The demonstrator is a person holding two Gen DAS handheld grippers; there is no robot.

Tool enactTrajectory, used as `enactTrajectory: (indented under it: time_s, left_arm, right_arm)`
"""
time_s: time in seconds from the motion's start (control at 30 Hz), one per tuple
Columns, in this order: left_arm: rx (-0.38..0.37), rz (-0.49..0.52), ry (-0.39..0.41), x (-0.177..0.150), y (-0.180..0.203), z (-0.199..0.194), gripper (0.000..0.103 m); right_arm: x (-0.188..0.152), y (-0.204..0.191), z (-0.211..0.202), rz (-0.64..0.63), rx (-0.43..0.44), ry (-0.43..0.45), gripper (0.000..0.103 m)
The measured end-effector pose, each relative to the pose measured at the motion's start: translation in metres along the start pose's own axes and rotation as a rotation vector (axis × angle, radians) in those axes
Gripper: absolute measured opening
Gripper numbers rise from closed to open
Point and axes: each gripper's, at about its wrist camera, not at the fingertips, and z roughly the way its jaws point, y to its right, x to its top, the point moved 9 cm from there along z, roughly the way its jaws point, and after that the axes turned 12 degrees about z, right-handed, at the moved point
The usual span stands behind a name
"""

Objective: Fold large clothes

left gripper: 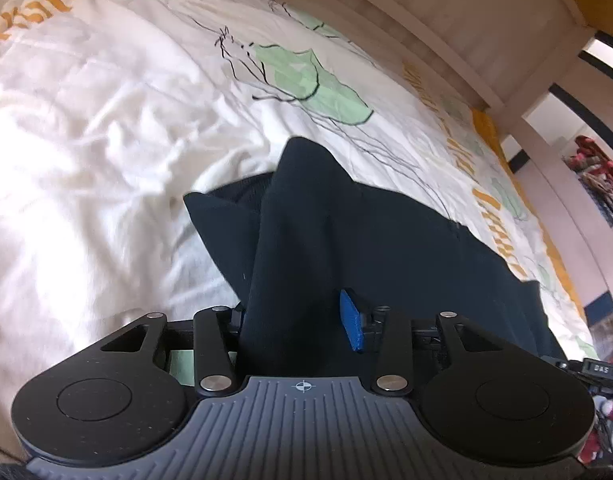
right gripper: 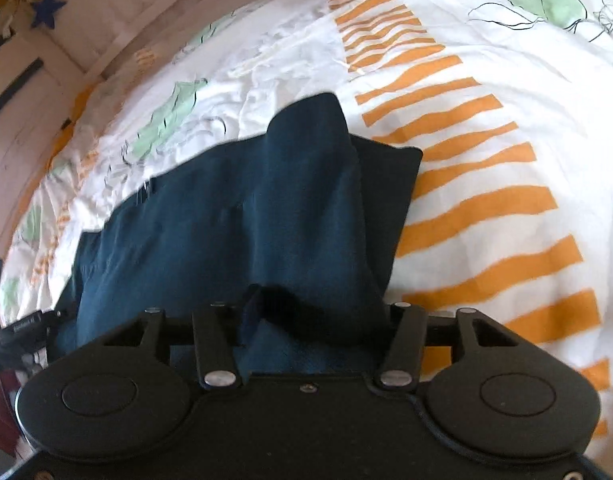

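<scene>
Two grippers, one dark garment stretched between them over the bed.

From the left wrist view, the left gripper (left gripper: 302, 320) has a bunch of the dark navy garment (left gripper: 326, 232) pinched between its fingers; a blue pad (left gripper: 352, 320) shows on the right-hand finger, while the other finger is buried in cloth. The fabric rises straight ahead of the fingers into a peaked fold, then runs off to their right, low across the duvet (left gripper: 106, 140), toward where the other gripper should be. To the left of the fingers lies only bare white bedding. Beyond, the wooden bed frame (left gripper: 486, 40) curves past.

From the right wrist view, the right gripper (right gripper: 310, 316) is likewise clamped on the garment (right gripper: 266, 208), cloth heaped over both fingers so neither pad shows. Here the fabric trails away to the left of the fingers, and a squared corner sits ahead and to the right, on the orange stripes (right gripper: 486, 208) of the duvet.

So I judge that the long axis runs from one gripper to the other, and that each holds one end of the same edge. The coming fold probably means carrying that edge forward, away from both sets of fingers, keeping it level. Neither seems nearer. Only the right view shows that clean corner; only the left shows a finger pad.
</scene>
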Motion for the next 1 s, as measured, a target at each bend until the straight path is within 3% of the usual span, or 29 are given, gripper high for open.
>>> enactTrajectory:
  time_s: [0.23,0.53,0.7,0.8,1.0]
  left_arm:
    - [0.024,-0.01,0.009,0.004,-0.002,0.006,0.047]
    - [0.042,-0.012,0.021,0.003,-0.001,0.006,0.054]
    - [0.026,0.002,0.008,0.006,0.005,0.011,0.074]
    - [0.056,0.004,0.001,0.011,0.005,0.013,0.075]
    - [0.144,-0.013,0.034,0.026,-0.011,0.008,0.077]
  right_arm:
    - [0.032,-0.006,0.017,0.021,0.055,0.099,0.062]
    - [0.034,0.001,0.021,-0.002,0.077,0.162,0.072]
    - [0.029,-0.007,0.024,-0.065,0.101,0.171,0.089]
    - [0.026,-0.012,0.026,-0.106,0.102,0.17,0.095]
    - [0.026,-0.012,0.026,-0.102,0.11,0.174,0.096]
